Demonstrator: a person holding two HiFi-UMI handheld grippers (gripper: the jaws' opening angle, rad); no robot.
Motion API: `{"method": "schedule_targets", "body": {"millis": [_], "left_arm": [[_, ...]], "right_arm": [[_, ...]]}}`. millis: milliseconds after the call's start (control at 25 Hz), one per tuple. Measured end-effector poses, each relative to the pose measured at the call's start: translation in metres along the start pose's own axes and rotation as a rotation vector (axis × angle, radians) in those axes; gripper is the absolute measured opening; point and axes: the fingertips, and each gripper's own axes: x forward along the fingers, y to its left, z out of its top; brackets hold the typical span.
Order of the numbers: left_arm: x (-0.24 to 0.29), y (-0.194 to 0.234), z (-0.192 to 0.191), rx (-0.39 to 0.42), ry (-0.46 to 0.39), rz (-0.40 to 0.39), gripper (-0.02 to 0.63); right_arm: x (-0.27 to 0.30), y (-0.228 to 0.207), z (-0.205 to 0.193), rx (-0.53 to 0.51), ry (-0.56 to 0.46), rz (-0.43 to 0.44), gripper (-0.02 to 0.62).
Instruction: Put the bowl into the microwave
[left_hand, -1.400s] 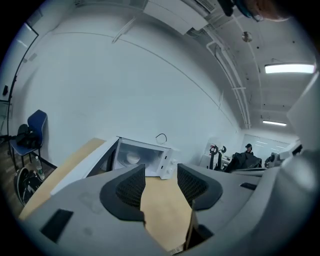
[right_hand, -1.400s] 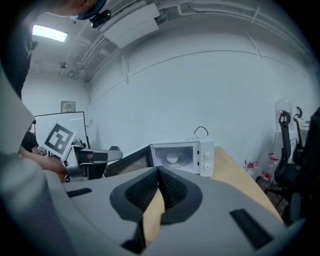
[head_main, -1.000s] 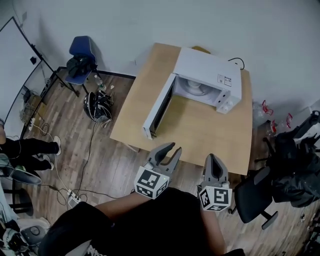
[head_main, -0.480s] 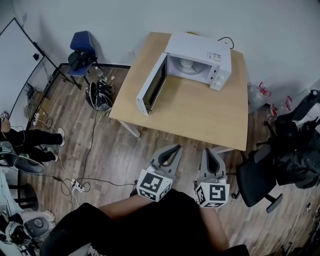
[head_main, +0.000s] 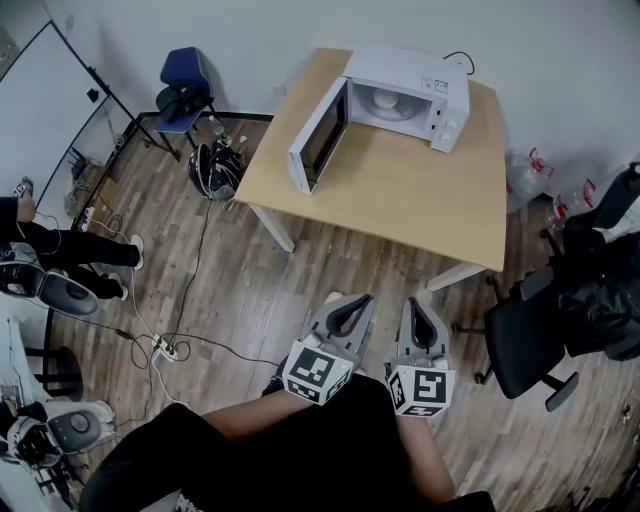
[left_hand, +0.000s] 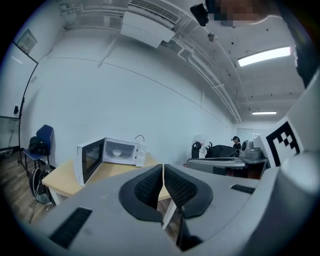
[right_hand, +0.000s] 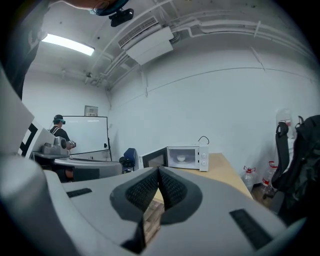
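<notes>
A white microwave stands on the far side of a wooden table, its door swung open to the left. A white bowl sits inside it, and shows too in the left gripper view and the right gripper view. Both grippers hang close to my body, over the wood floor and well short of the table. My left gripper is shut with nothing between its jaws. My right gripper is shut and empty as well.
A blue chair and a dark helmet stand left of the table. A black office chair is at the right. Cables and a power strip lie on the floor. A seated person's legs show at the left edge.
I have backed away from the table, so it and the microwave now lie farther off. The left gripper's jaws have closed. The right gripper stays shut.
</notes>
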Motion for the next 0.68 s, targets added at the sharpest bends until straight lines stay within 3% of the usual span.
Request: {"method": "schedule_targets", "body": {"millis": [360, 520, 680], "left_arm": [[-0.005, 0.002, 0.009, 0.037, -0.031, 0.009, 0.020], [0.005, 0.007, 0.005, -0.003, 0.011, 0.018, 0.020], [0.005, 0.011, 0.008, 0.013, 0.015, 0.033, 0.020]], "right_arm": [[-0.005, 0.007, 0.005, -0.043, -0.029, 0.002, 0.060], [0.003, 0.000, 0.016, -0.069, -0.032, -0.007, 0.060], [0.007, -0.001, 0.026, -0.085, -0.036, -0.005, 0.060]]}}
